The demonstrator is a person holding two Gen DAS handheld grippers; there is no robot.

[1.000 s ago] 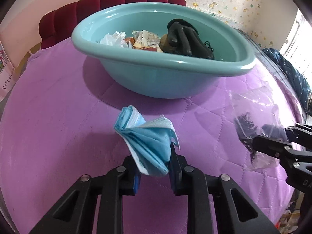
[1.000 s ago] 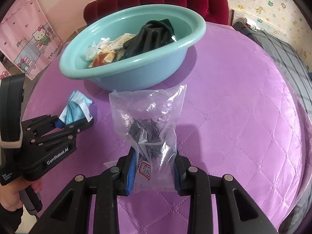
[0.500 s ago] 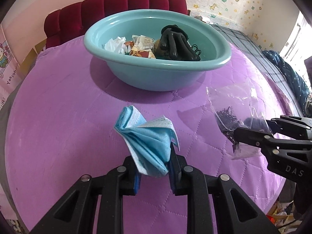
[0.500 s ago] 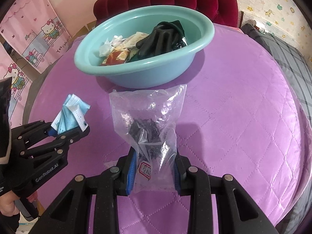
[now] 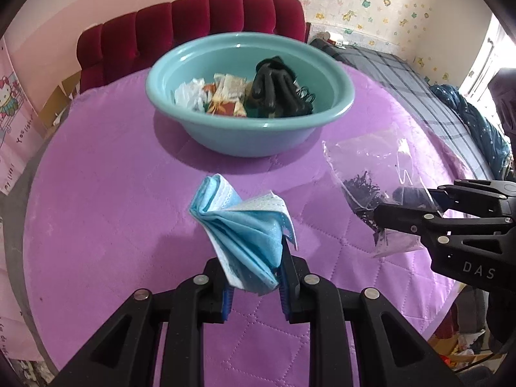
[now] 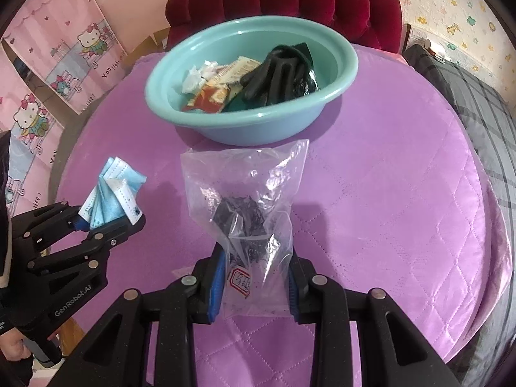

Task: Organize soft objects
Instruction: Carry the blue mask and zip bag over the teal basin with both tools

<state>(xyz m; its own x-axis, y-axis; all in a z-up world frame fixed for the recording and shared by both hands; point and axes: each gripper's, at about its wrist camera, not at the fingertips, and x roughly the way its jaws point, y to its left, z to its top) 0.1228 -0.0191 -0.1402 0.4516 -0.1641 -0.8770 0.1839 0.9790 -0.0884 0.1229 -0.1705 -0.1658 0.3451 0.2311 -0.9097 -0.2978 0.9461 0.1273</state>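
My left gripper (image 5: 254,285) is shut on a folded blue face mask (image 5: 245,225), held above the purple quilted tabletop (image 5: 106,213). My right gripper (image 6: 254,285) is shut on a clear plastic bag (image 6: 248,200) with dark bits inside, also lifted off the cloth. Each gripper shows in the other's view: the left gripper (image 6: 106,222) with the blue face mask (image 6: 113,193), the right gripper (image 5: 406,206) with the clear plastic bag (image 5: 371,167). Beyond both stands a teal basin (image 5: 254,135) holding a black rubber glove (image 5: 277,87), snack wrappers (image 5: 225,96) and white crumpled paper (image 5: 190,93).
A red tufted chair back (image 5: 193,32) stands behind the round table. A dark plaid bed (image 5: 419,90) lies to the right, pink cartoon posters (image 6: 48,74) hang on the left. A person's hand (image 6: 13,345) holds the left gripper's handle.
Both grippers have risen with the mask and the bag still held. The basin now looks smaller and farther off, and more of the tabletop shows.
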